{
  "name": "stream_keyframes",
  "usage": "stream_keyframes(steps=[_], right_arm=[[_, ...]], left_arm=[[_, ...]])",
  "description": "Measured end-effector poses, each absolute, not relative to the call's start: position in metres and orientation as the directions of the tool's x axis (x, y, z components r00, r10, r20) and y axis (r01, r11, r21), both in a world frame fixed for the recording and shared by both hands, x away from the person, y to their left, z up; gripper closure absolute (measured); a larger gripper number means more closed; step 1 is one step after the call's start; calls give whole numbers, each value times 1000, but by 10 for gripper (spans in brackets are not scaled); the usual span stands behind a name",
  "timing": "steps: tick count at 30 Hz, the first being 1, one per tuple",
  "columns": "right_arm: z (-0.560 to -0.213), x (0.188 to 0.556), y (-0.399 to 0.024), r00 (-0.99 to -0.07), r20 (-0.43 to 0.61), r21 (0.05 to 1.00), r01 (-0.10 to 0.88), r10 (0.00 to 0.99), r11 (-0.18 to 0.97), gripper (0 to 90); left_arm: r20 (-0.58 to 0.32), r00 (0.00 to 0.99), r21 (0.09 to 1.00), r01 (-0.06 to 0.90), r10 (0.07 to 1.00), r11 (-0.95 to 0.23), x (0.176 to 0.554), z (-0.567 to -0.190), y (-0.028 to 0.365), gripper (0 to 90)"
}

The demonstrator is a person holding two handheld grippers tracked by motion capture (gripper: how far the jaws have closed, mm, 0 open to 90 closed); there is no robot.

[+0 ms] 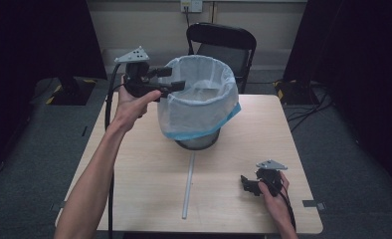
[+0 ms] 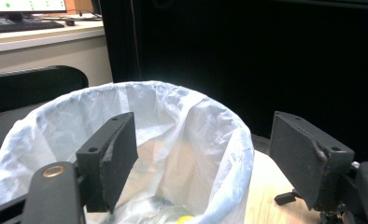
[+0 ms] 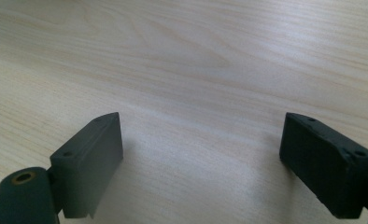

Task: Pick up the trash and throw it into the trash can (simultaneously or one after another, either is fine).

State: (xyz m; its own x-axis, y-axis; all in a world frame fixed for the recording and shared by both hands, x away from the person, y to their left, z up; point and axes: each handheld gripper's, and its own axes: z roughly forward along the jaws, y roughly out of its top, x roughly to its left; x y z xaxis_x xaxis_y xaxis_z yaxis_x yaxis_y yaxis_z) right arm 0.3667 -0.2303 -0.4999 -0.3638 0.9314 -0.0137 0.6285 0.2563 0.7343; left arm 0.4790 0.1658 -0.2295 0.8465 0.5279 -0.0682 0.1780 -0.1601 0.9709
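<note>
**Left tongs spread at the bin's rim, right tongs idle on the table**

I have my left gripper [image 1: 170, 78] raised at the near-left edge of the bin [image 1: 198, 102], jaws apart and holding nothing. In the left gripper view they straddle the rim where the white bag liner [image 2: 140, 135] folds over. I judge that placing suits either pinching the liner's edge or having just let something fall in. Down in the bag I can make out something clear and crumpled with a yellow spot [image 2: 186, 218], but not what it is.

The bin stands at the far middle of the table [image 1: 149, 184], and a pale thin rod [image 1: 188, 186] lies on the wood in front of it.

My right gripper [image 1: 248, 185] rests low near the front right corner, jaws released over bare wood, likely parked out of the way.
</note>
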Motion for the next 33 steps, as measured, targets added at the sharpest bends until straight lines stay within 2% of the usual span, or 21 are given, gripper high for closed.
stream_keyframes(steps=[6,12,26,31,33], right_arm=[[-500,367,-230,-364,-14,735,628,931,257,126],[-500,367,-230,-364,-13,734,629,931,256,126],[-500,367,-230,-364,-14,735,628,931,257,126],[-500,367,-230,-364,-14,735,628,931,257,126],[-500,367,-230,-365,-14,735,628,931,257,126]], left_arm=[[-74,843,974,177,533,-143,467,-241,177,216],[-68,842,972,177,536,-154,451,-253,187,259],[-97,822,956,234,561,-178,416,-290,205,236],[-84,826,939,253,558,-233,405,-306,203,224],[-83,824,932,263,561,-250,396,-324,202,224]])
